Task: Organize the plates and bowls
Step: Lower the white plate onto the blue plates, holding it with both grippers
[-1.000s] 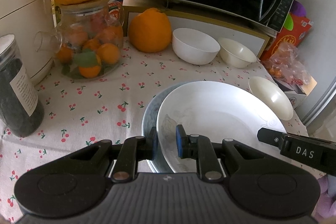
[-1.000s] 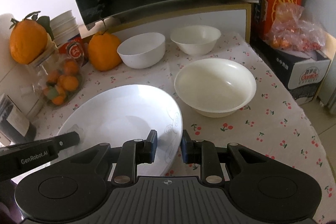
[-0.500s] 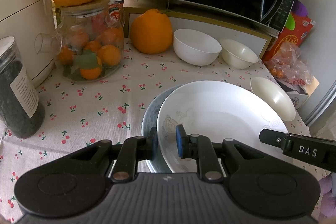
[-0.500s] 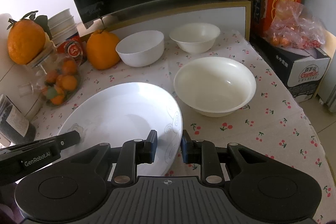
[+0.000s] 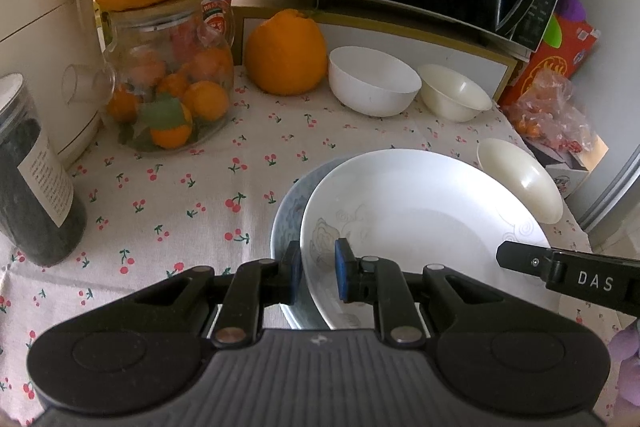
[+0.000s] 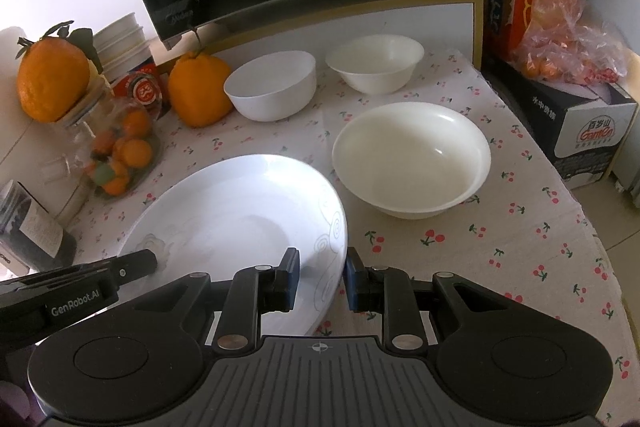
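Both grippers grip one glossy white plate (image 5: 420, 223) at opposite rim edges: the left gripper (image 5: 318, 273) and right gripper (image 6: 322, 277) have jaws clenched on it. The round, shallow plate tilts slightly over a bluish plate (image 5: 286, 223), beside a cream bowl (image 6: 412, 157).

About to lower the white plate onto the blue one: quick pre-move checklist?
1. Left gripper shut on white plate rim: ok.
2. Right gripper shut on the opposite rim: ok.
3. White plate centred over blue plate: not ok, offset to one side.
4. White plate empty: ok.
5. Large bowl apart from the plate: ok.
6. Gap between the two plates: cannot tell.
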`<action>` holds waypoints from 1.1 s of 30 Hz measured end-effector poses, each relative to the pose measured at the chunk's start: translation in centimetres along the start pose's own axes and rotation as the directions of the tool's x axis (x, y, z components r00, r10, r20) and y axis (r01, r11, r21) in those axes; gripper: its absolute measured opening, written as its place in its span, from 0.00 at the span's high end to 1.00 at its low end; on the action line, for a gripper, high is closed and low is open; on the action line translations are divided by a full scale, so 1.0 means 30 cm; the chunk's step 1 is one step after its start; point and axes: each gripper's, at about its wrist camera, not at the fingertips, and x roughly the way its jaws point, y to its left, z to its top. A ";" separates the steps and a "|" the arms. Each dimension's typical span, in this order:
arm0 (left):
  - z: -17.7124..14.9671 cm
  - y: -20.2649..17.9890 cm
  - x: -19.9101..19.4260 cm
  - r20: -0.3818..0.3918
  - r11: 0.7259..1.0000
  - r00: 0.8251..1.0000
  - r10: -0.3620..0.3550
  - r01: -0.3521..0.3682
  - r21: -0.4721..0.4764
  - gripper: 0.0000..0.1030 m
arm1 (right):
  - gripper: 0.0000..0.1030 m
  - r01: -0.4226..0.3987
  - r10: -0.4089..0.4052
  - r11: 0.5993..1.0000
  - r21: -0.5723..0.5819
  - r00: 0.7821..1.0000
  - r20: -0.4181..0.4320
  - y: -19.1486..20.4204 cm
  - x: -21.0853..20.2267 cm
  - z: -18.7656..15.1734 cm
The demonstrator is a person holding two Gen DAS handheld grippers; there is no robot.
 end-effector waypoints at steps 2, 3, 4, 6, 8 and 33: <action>0.000 0.004 -0.001 -0.006 1.000 1.000 -0.005 0.005 -0.005 0.86 | 0.77 -0.004 0.004 1.000 0.004 1.000 -0.003 -0.002 0.000 0.002; 0.000 0.006 -0.001 -0.008 1.000 1.000 -0.007 0.007 -0.008 0.86 | 0.77 -0.005 0.005 1.000 0.006 1.000 -0.004 -0.004 -0.001 0.002; -0.001 0.008 -0.002 -0.010 1.000 1.000 -0.009 0.009 -0.010 0.87 | 0.77 -0.006 0.006 1.000 0.008 1.000 -0.005 -0.005 -0.001 0.003; -0.001 0.008 -0.003 -0.012 1.000 1.000 -0.009 0.009 -0.012 0.87 | 0.77 -0.008 0.008 1.000 0.009 1.000 -0.007 -0.005 -0.003 0.003; 0.000 0.007 -0.005 -0.014 1.000 1.000 -0.007 0.007 -0.011 0.87 | 0.77 -0.009 0.009 1.000 0.007 1.000 -0.009 -0.005 -0.003 0.004; -0.003 -0.025 -0.005 -0.007 0.997 0.999 0.047 -0.047 0.066 0.89 | 0.84 0.010 -0.008 1.000 0.015 0.995 -0.101 -0.026 -0.024 0.034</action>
